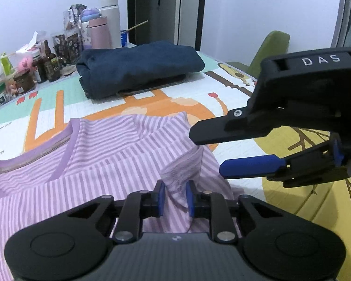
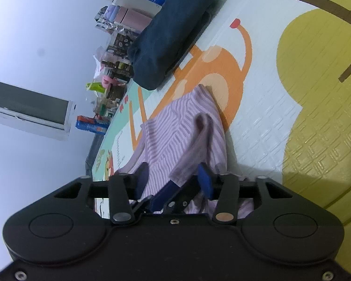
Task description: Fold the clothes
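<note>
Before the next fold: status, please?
Left tongs shut on striped shirt sleeve. Right tongs open, empty, beside it. Folded navy garment behind, clear.

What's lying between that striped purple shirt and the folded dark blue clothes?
Only bare patterned mat, in the left wrist view, separates the striped shirt from the folded dark blue clothes.
</note>
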Action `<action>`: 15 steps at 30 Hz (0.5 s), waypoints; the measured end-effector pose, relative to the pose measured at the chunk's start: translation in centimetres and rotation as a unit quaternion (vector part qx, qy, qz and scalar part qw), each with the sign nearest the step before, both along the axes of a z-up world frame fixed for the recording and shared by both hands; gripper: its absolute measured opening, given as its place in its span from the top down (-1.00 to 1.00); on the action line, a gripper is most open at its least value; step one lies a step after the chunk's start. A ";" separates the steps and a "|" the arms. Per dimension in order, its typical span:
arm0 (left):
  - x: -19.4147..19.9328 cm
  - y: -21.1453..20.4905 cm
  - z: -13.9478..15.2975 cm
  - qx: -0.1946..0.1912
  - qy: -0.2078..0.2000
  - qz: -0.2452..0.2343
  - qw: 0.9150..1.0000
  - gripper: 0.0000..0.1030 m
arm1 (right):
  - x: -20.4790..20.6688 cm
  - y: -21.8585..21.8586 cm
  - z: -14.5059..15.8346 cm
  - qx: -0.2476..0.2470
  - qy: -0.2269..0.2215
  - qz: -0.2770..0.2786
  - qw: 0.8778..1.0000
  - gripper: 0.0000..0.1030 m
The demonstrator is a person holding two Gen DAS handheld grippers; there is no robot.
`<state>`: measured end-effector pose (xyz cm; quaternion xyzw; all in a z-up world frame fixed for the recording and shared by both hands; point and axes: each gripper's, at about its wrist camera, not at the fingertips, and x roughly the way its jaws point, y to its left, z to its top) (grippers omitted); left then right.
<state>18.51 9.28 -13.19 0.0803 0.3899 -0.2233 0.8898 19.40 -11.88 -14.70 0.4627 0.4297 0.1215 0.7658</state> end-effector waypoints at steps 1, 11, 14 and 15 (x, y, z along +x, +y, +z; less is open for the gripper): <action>-0.1 0.0 0.0 -0.001 0.000 0.000 1.000 0.62 | 0.0 -0.1 0.0 0.000 0.000 -0.001 1.000 0.08; -0.8 -0.3 0.3 -0.013 -0.007 0.001 1.000 0.89 | -0.4 -0.5 -0.1 0.008 -0.002 -0.007 1.000 0.08; -1.1 -0.2 0.4 -0.009 -0.013 0.012 1.000 0.91 | -0.6 -0.8 -0.3 0.012 0.000 -0.012 1.000 0.08; -1.3 -0.1 0.5 -0.006 -0.016 0.017 1.000 0.92 | -0.7 -0.9 -0.4 0.013 0.001 -0.013 1.000 0.08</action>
